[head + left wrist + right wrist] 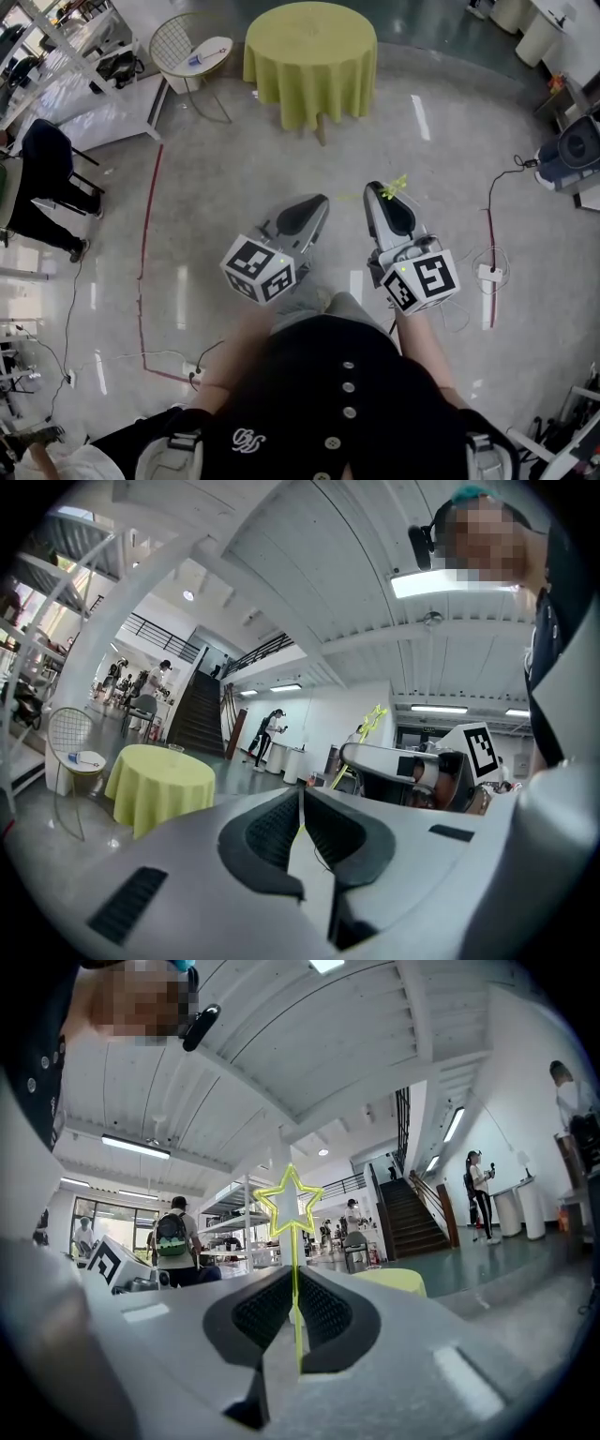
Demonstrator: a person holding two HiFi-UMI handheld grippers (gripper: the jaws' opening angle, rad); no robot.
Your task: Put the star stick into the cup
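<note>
Tools come first, both held out level just in front of our body. Our left tool (pixel 317 202) has its jaws pressed together with nothing between them; we judge it is only along for the ride, kept off to its own side so it does not foul the other. Our right tool (pixel 377 191) is clamped on the star stick (pixel 294 1258). The pads pinch the thin yellow-green stem near its lower end, so the star stands upright and clear beyond the tips. That hold leaves the star end free, and it keeps so light a thing from swinging while we carry it.

Past the tips lies open polished floor (pixel 234 159), with a red line (pixel 145 253) running along it to our left. Farther on stands the round tabletop (pixel 309 56) under a yellow-green cloth. In the left gripper view a small clear thing sits on it, which we take for the cup (pixel 174 748), though it is too small to be sure. The stick is well apart from it, so we judge the step in hand to be the approach, with the placing not yet begun. A wire chair (pixel 192 52) stands just beside the tabletop on its left.
</note>
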